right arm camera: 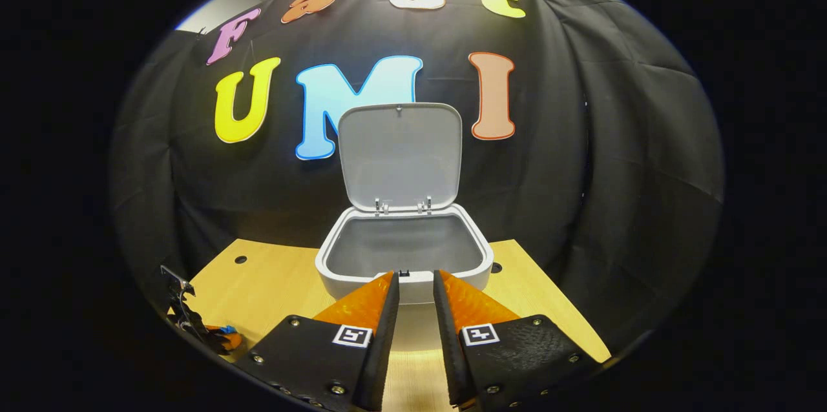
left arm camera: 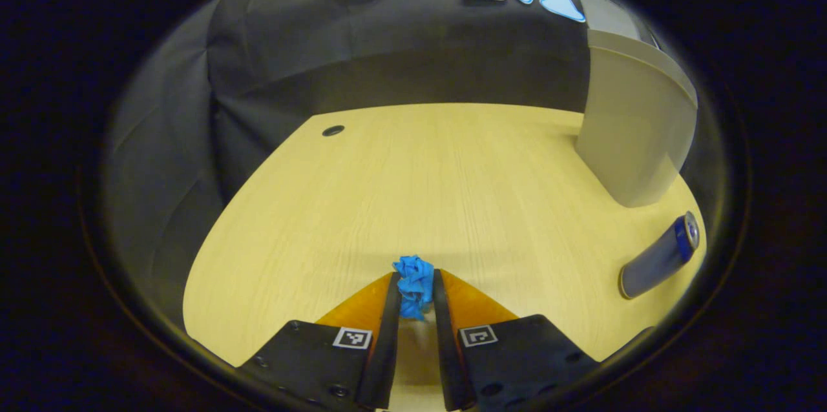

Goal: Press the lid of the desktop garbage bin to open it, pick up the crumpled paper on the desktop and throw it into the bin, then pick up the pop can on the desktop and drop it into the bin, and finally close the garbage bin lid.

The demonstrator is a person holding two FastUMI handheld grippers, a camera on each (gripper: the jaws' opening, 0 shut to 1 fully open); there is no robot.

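Note:
The blue crumpled paper (left arm camera: 413, 286) is pinched between the fingertips of my left gripper (left arm camera: 415, 289), which is shut on it just over the wooden desktop (left arm camera: 400, 192). The pop can (left arm camera: 659, 257) lies on its side at the right, in front of the grey bin (left arm camera: 630, 128). In the right gripper view the bin (right arm camera: 404, 250) stands straight ahead with its lid (right arm camera: 400, 154) raised upright and its inside bare. My right gripper (right arm camera: 415, 286) hovers in front of the bin's front rim, fingers a narrow gap apart and holding nothing. My left gripper (right arm camera: 194, 325) shows low at the left with the paper (right arm camera: 226, 329).
Black cloth walls close the booth behind and beside the desk. A small round hole (left arm camera: 333, 130) sits in the desktop at the far left, and another (right arm camera: 496, 267) lies right of the bin. The desk's right edge (right arm camera: 562, 309) runs close by the bin.

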